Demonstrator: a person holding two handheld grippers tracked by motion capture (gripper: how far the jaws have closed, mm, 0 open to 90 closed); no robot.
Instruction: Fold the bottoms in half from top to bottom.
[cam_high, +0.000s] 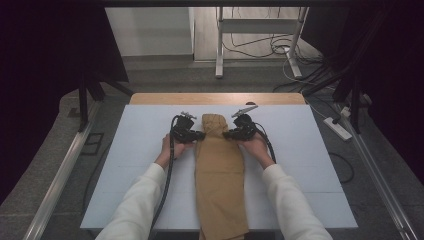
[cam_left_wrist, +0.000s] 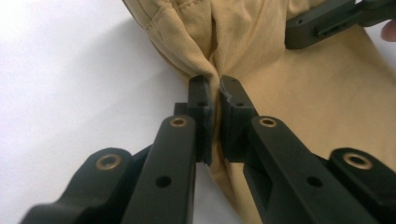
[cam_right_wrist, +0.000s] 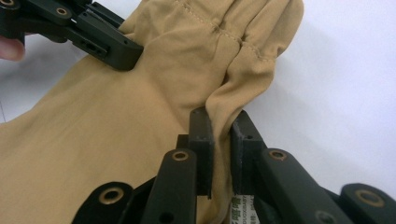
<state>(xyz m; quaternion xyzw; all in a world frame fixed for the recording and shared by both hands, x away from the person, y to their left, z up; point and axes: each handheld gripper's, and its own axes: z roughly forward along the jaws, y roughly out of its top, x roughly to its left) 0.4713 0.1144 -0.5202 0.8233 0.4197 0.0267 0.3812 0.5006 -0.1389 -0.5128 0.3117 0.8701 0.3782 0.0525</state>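
Two claws, left claw (cam_left_wrist: 214, 84) and right claw (cam_right_wrist: 223, 116), each pinching one tan garment (cam_high: 220, 170), white table (cam_high: 310, 150)

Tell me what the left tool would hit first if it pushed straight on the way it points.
Likely the tan garment it already pinches; beyond that fold, the right tool on the opposite edge, though depth is unclear.

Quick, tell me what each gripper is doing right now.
Left gripper: shut on a fold at the edge of the tan trousers.
Right gripper: shut on the opposite edge.
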